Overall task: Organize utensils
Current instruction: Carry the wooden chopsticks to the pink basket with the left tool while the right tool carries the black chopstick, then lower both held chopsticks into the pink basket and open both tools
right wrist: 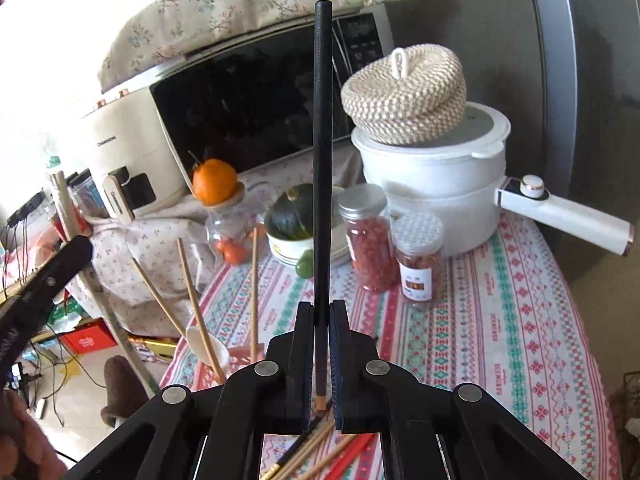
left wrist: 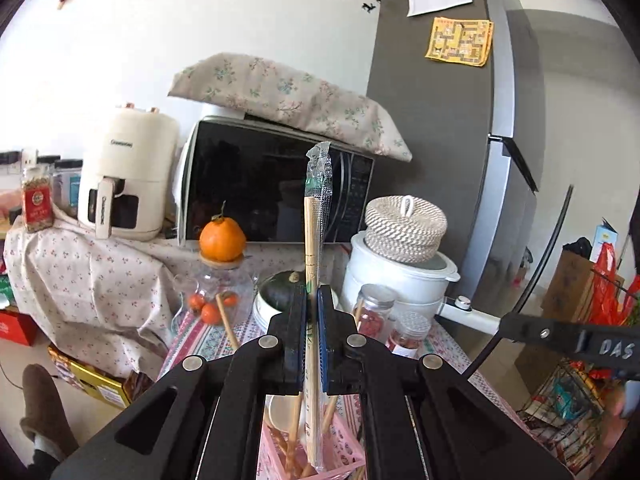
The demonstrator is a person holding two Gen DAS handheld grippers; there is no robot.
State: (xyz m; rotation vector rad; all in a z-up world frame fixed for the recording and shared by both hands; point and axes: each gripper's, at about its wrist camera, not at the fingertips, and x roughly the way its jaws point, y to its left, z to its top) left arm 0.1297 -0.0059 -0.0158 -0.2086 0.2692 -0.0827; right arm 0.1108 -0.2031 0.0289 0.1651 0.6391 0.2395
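My left gripper (left wrist: 313,292) is shut on a pair of wooden chopsticks in a clear plastic sleeve (left wrist: 314,240), held upright above a pink basket (left wrist: 344,460) that holds several wooden chopsticks and a white spoon. My right gripper (right wrist: 321,308) is shut on a black chopstick (right wrist: 322,152), held upright. Below it, loose chopsticks (right wrist: 320,448), wooden, black and red, lie on the patterned tablecloth (right wrist: 500,320). The pink basket (right wrist: 240,354) with chopsticks and a white spoon (right wrist: 198,340) stands to its left. The left gripper's body (right wrist: 44,280) shows at the left edge there.
At the table's back stand a white pot with a woven lid (right wrist: 432,160), two jars of red contents (right wrist: 420,256), a bowl with a green squash (right wrist: 292,220), a glass jar topped by an orange (right wrist: 216,184), a microwave (left wrist: 272,184) and an air fryer (left wrist: 128,176). A fridge (left wrist: 460,140) is on the right.
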